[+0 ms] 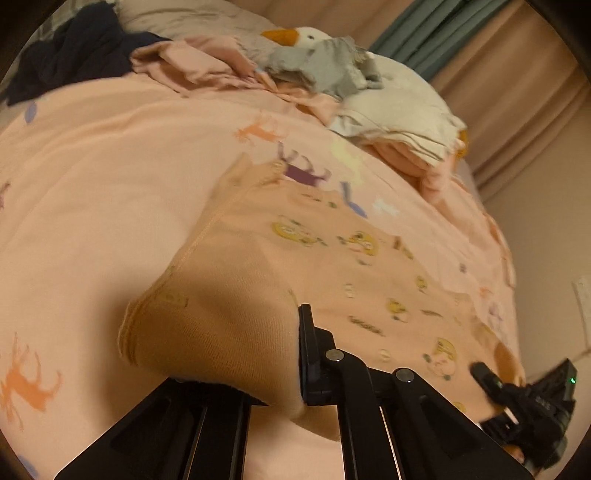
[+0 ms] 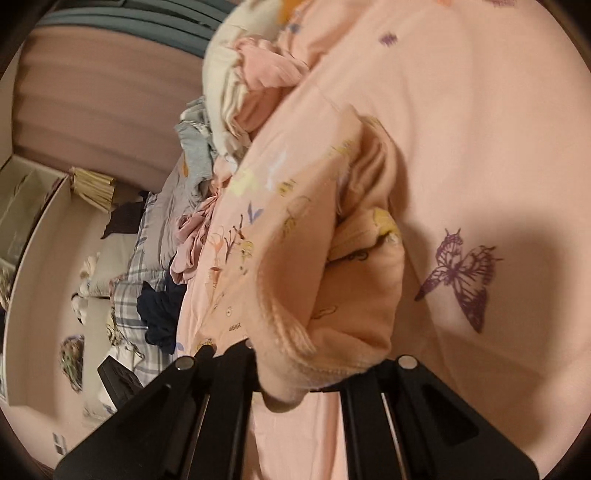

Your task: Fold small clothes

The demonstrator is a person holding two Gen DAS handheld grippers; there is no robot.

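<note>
A small peach garment (image 1: 295,258) printed with yellow cartoon figures lies stretched over the pink bedspread (image 1: 92,166). My left gripper (image 1: 266,373) is shut on one ribbed end of it, which drapes over the jaws. My right gripper (image 2: 295,373) is shut on another ribbed hem of the same garment (image 2: 332,266), bunched and folded over the jaws. The right gripper also shows in the left wrist view (image 1: 491,380) at the lower right, at the garment's far end. The pinched cloth hides both grippers' fingertips.
A pile of clothes sits at the bed's far end: a dark navy item (image 1: 74,48), pink cloth (image 1: 199,62), a grey piece (image 1: 325,66) and white folded items (image 1: 399,110), beside a plush goose (image 1: 295,35). Curtains (image 1: 517,74) and a wall stand beyond. A butterfly print (image 2: 458,273) marks the bedspread.
</note>
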